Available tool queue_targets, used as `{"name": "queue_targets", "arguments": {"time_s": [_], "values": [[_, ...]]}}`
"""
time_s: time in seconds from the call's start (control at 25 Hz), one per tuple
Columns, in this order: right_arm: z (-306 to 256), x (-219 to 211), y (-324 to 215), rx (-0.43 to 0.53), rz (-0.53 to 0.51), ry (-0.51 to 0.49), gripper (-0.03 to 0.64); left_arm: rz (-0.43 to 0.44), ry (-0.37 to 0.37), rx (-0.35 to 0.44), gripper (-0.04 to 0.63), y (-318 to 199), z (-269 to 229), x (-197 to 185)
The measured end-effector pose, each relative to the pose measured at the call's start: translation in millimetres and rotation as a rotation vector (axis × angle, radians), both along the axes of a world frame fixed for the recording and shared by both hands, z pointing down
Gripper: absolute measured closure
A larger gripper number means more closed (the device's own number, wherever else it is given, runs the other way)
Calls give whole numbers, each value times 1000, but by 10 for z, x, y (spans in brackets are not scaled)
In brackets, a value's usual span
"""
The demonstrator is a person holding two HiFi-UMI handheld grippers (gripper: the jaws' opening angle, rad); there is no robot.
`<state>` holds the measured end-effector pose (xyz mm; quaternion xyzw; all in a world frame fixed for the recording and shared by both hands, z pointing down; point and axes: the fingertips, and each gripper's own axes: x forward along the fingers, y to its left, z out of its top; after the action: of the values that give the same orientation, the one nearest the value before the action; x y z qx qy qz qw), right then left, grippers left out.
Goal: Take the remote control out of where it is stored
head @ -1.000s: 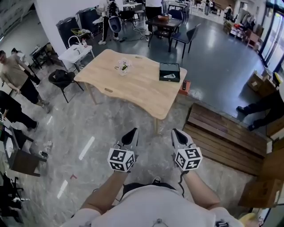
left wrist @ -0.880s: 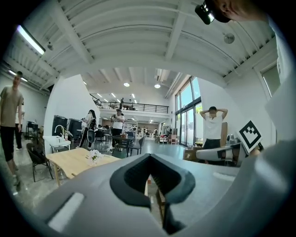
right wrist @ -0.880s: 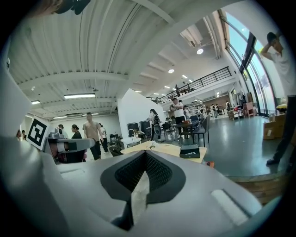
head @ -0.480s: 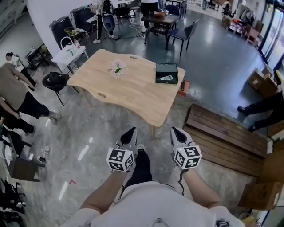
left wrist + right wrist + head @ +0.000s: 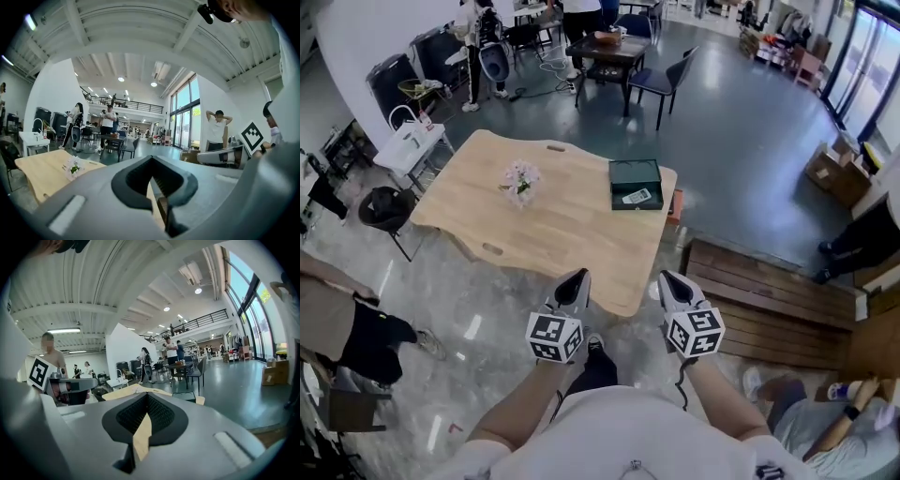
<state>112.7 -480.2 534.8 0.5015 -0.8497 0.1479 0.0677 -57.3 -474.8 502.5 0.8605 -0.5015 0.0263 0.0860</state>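
Wooden table (image 5: pixel 553 225) bears the remote control (image 5: pixel 636 197), well beyond left tongs (image 5: pixel 578 281) and right tongs (image 5: pixel 672 281) (both closed)

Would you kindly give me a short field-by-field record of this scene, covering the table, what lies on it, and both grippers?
table: light wood, ahead of the person, beyond both grippers
box: dark green, on the table's far right part
in the box: pale flat item, possibly the remote control; too small to be sure
flowers: small bunch, left of the box
left gripper: shut, empty, held in the air
right gripper: shut, empty, held in the air
task state: not begun; nothing touched
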Motion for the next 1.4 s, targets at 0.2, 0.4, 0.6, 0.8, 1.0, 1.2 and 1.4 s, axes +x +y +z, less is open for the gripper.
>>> {"name": "queue_targets", "arguments": {"time_s": [0.2,0.4,0.6,0.8,1.0,1.2,1.4], "values": [[-69,-215,-826,-13,34,11,589,58,10,-7,594,-801,-59,-128],[-116,-471,-1454,-6,43,18,589,93,8,-15,594,-1456,6,-263],[65,-463,-1846,-54,35,46,589,90,33,-39,594,-1917,126,-261],[202,-328,-2319,-86,8,35,589,48,32,-57,594,-2364,224,-176],[352,-172,-2890,-129,-83,23,589,-58,15,-79,594,-2803,279,-47],[499,-81,-3383,-175,-186,19,589,-151,6,-107,594,-3163,373,101],[737,-184,-3651,-225,-309,27,589,-249,8,-126,594,-3341,494,174]]}}
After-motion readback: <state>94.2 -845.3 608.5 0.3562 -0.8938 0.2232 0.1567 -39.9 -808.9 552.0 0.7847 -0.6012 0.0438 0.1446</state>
